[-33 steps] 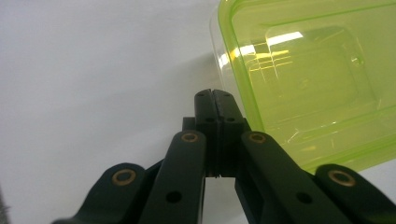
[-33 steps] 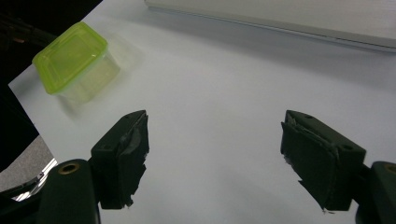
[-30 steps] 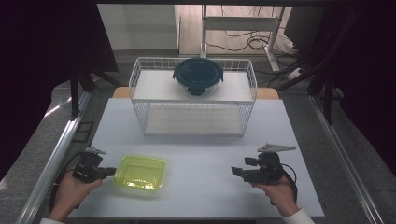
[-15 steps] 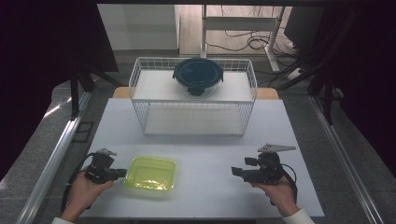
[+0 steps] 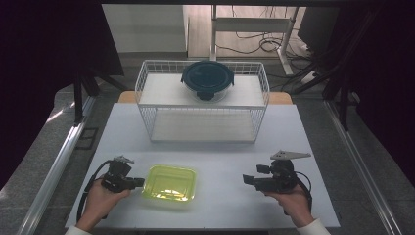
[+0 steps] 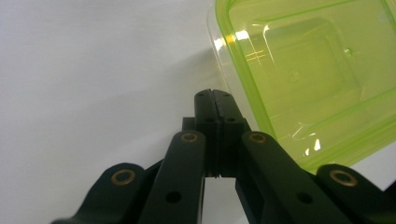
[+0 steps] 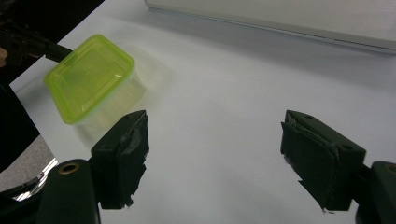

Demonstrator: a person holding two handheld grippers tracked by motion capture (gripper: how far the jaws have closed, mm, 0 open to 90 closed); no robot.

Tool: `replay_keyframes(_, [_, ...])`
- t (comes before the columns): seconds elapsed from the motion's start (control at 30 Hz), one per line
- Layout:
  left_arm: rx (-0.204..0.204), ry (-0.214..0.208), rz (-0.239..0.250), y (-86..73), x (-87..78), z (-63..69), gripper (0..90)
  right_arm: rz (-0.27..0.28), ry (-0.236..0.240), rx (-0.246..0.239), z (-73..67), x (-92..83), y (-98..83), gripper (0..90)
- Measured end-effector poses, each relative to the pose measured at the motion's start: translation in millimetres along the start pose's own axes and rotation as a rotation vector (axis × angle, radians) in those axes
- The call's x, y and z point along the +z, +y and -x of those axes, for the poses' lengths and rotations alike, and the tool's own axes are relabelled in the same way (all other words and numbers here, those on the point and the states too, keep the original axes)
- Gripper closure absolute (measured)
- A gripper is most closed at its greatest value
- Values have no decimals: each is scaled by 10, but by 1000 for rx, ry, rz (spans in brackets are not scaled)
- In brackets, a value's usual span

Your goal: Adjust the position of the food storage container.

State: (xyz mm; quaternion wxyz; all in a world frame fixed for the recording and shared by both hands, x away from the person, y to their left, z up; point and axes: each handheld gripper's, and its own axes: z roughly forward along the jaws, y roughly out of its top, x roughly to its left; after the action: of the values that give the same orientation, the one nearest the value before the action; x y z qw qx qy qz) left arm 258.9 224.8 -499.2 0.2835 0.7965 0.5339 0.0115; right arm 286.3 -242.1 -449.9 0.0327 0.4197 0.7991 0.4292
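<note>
green box point(image 6: 299, 79): right and top edges cut off by frame in left gripper view | wire basket point(image 7: 280, 18): only its bottom edge in right gripper view | dark round lid point(image 5: 208, 80): contents beneath hidden

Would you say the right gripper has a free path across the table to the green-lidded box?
Probably yes: the right gripper is open, and only bare white table lies between it and the box. The left gripper, shut, sits at the box's far side.

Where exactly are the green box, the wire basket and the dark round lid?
green box point(image 5: 171, 182): high view, middle of its lid.
wire basket point(image 5: 203, 123): high view, front wall.
dark round lid point(image 5: 208, 78): high view, its centre.
</note>
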Motion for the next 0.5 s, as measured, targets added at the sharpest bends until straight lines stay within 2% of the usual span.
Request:
replay_keyframes(0.07, [0, -11, 6, 15, 28, 58, 900, 0, 1, -1, -1, 1, 1, 232])
replay_keyframes(0.1, [19, -13, -6, 26, 34, 76, 900, -1, 1, -1, -2, 2, 1, 233])
replay_keyframes(0.33, [42, -30, -6, 103, 130, 238, 900, -2, 3, 3, 3, 2, 2, 233])
replay_keyframes(0.5, [63, -57, -10, 154, 166, 340, 900, -2, 4, 2, 3, 4, 2, 232])
